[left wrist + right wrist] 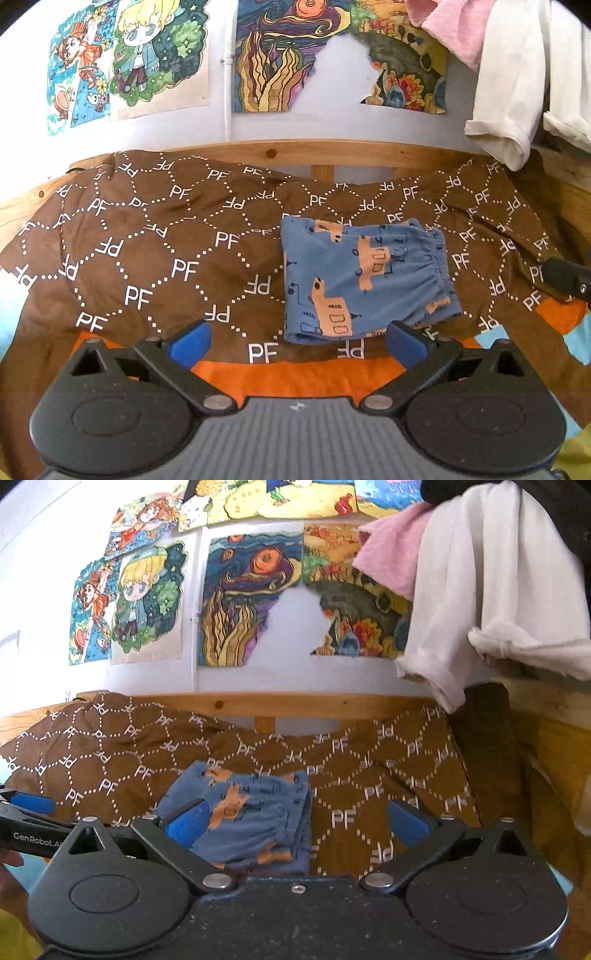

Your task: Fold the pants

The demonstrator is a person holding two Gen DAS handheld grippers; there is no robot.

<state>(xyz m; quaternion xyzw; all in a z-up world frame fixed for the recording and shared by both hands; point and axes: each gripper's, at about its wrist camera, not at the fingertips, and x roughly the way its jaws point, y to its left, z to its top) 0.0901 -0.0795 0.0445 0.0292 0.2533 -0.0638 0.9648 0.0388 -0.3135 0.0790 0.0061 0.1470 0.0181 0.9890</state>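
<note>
Pants: [364, 278] blue w/ orange vehicle print, already folded into a compact, roughly square packet; lies flat on the brown spread, about mid-spread, nearer its front edge than the headboard; fold appears done or nearly so (judgement).
Waistband: [437, 269] gathered elastic, on the packet's right edge in the left wrist view; so pants point waist-to-right, folded leg end to left.
Long axis: packet near square, so weak; slightly longer front-to-back, i.e. from spread's front edge toward headboard; original leg axis judged to run left-right across spread.
Layers: lower right corner shows stacked edges slightly offset [439, 306]; not perfectly aligned.
Left gripper: [297, 341] jaws spread wide, nothing between them; sits just in front of packet, blue pads level w/ its near edge; right pad [404, 345] just beside the near corner, contact cannot be told.
Right gripper: [295, 827] jaws wide apart, empty; packet [243, 812] lies between and behind the pads, toward the left pad [184, 825].
Risk 1: a pad catching the loose offset layers on pull-back; cause = closeness to near edge; result = top layer drags open.
Risk 2: pinching top layer only if re-gripped; cause = soft, thin knit; fold would peel apart.
Risk 3: spread is wrinkled and loose; any push on it shifts or skews packet.
Brown spread: [155, 258] "PF" lattice print; covers most of surface; orange fabric [295, 376] shows at its front edge.
Headboard: [295, 151] wood rail behind spread.
Wall: drawings [273, 55] above headboard; white and pink clothes [517, 74] hang at right.
</note>
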